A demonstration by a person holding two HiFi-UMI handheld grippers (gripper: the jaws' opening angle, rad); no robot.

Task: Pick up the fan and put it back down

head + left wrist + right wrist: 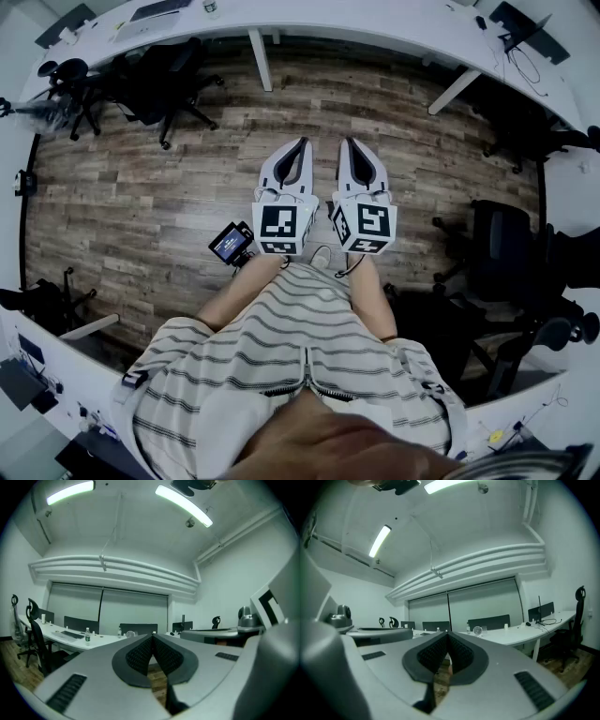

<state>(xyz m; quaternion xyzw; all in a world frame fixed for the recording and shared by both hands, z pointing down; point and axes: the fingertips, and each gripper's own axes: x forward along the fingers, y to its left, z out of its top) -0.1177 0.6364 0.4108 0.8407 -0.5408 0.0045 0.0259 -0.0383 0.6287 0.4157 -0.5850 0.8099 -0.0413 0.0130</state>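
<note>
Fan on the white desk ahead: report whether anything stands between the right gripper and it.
Nothing visible does. The right gripper, jaws shut on nothing, looks level at the fan on the white desk. Only wood floor lies between them. A small bottle stands beside the fan, not in front of it.

White left claw (304,143) and right claw (345,143), black-and-white square markers (278,225); brown plank floor (141,197); white surface (375,28); dark-striped pale shirt (281,347).
</note>
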